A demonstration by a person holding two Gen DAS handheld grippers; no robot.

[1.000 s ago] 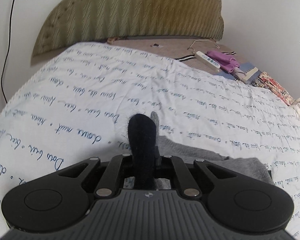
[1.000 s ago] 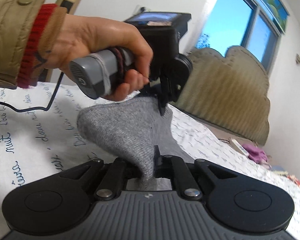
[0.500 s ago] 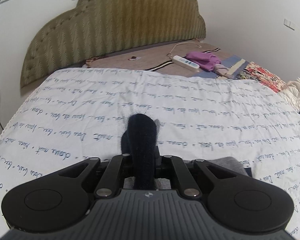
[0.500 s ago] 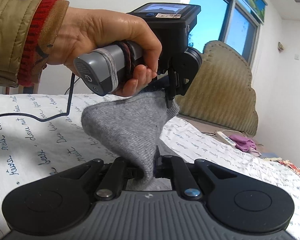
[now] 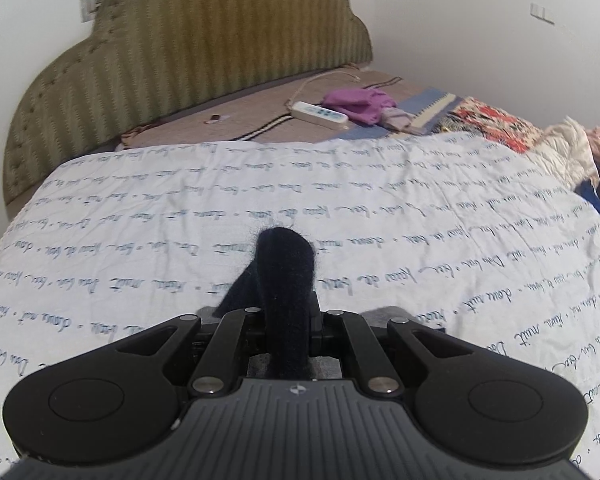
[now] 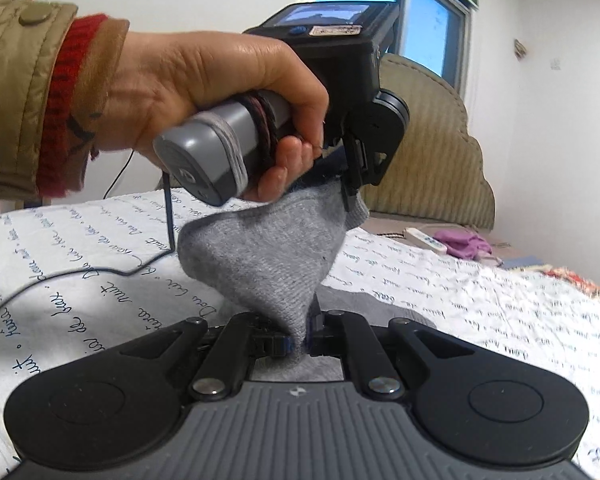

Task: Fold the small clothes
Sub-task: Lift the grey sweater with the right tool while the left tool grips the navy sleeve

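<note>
One grey sock (image 6: 268, 256) hangs stretched above the white bedspread (image 6: 460, 300) between two grippers: the right gripper (image 6: 298, 340) pinches its near end, and the left gripper (image 6: 350, 188), held in one hand (image 6: 220, 92), pinches its far end, a dark fuzzy cuff (image 5: 286, 280). Far off lie one power strip (image 5: 319, 112) and one purple cloth (image 5: 356, 100).

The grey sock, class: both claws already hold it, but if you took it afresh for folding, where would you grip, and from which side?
Grip the grey sock at its two ends. The left claw pinches the ribbed cuff edge from above; the right claw clamps the far narrow end from the near side. Probably best: the knit hangs slack between them, so end grips would let it be stretched flat.
</note>
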